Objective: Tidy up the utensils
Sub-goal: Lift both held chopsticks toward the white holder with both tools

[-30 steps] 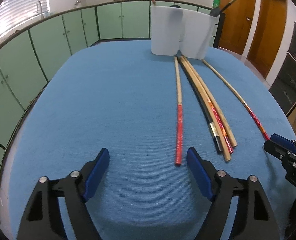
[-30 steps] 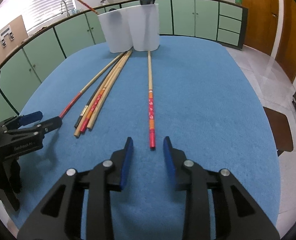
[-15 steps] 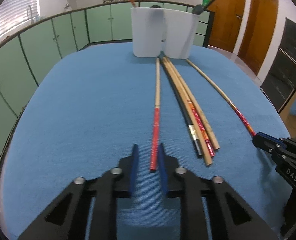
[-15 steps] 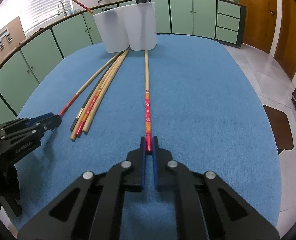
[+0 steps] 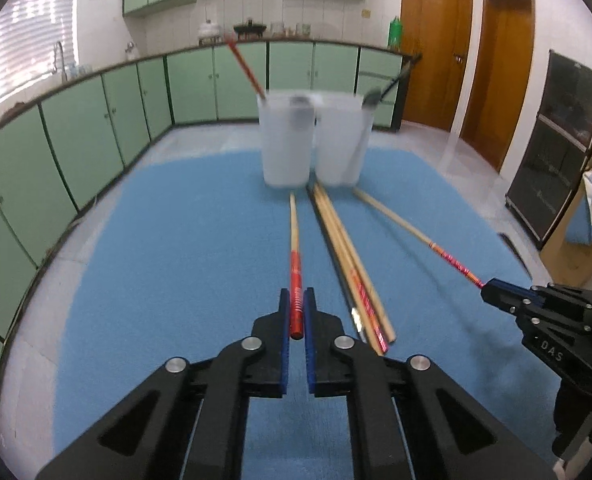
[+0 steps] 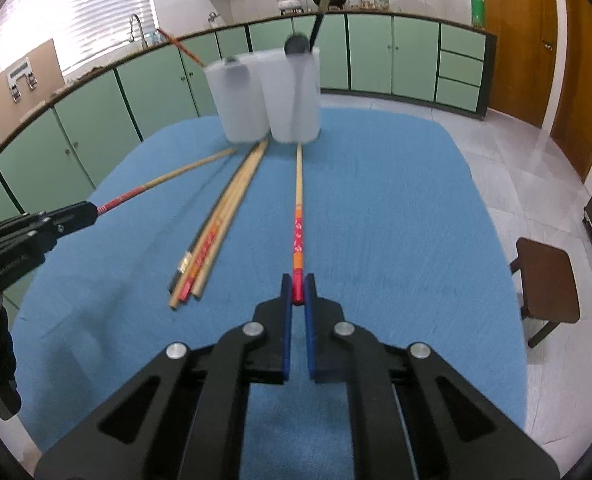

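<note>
My left gripper (image 5: 296,304) is shut on the red end of a long bamboo chopstick (image 5: 294,256) and holds it lifted, tip toward two white holders (image 5: 285,140). My right gripper (image 6: 297,286) is shut on the red end of another long chopstick (image 6: 298,216), also pointing at the holders (image 6: 271,96). A bundle of several chopsticks (image 5: 352,268) lies on the blue table between them; it also shows in the right wrist view (image 6: 215,228). The right gripper appears in the left wrist view (image 5: 496,292), the left gripper in the right wrist view (image 6: 75,212).
The blue cloth table (image 5: 175,248) carries the holders at its far end. One holder has a red chopstick (image 5: 243,64) in it, the other a dark ladle (image 6: 300,46). Green cabinets (image 5: 75,136) ring the room. A brown stool (image 6: 548,280) stands right of the table.
Both grippers have closed on their chopsticks and raised the gripped ends off the table. The views have tilted up, so the holders and the room show more.
</note>
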Tool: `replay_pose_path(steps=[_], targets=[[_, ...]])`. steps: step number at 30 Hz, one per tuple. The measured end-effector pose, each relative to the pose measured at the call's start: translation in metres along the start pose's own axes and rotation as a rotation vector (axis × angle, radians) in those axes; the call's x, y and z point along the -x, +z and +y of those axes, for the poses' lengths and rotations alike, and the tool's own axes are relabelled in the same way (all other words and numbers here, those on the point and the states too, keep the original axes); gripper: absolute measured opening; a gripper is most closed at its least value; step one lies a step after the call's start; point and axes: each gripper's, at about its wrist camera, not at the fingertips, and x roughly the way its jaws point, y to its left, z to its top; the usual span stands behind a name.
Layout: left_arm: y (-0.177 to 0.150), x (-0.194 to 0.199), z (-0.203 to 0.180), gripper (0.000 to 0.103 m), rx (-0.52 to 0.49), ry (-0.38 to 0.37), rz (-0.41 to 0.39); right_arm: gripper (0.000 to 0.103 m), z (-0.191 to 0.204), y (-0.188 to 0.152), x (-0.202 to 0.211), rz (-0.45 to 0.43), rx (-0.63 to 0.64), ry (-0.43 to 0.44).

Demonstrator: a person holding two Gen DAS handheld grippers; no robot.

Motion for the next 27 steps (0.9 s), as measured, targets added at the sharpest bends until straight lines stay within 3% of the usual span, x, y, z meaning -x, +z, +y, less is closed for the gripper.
replay_pose_path(steps=[7,13,17,20,24,27], targets=[[0.039,0.04,0.009,0.006,0.012,-0.001,-0.142,0.005,-0.009,0.04,0.04,-0.104,-0.007,0.031],[0.066,0.056,0.011,0.006,-0.007,-0.02,-0.193,0.005,-0.008,0.081,0.077,-0.212,0.033,0.038],[0.052,0.042,0.015,0.009,-0.019,-0.027,-0.135,0.005,-0.01,0.083,0.081,-0.202,0.053,0.008],[0.025,0.02,0.016,0.027,-0.012,-0.036,-0.044,0.005,-0.008,0.054,0.069,-0.129,0.051,-0.005],[-0.014,-0.01,0.019,0.038,-0.002,-0.045,0.062,0.005,-0.004,0.0,0.037,0.011,0.025,-0.021],[-0.038,-0.029,0.021,0.04,0.005,-0.021,0.128,0.005,0.001,-0.027,0.011,0.08,0.022,-0.045]])
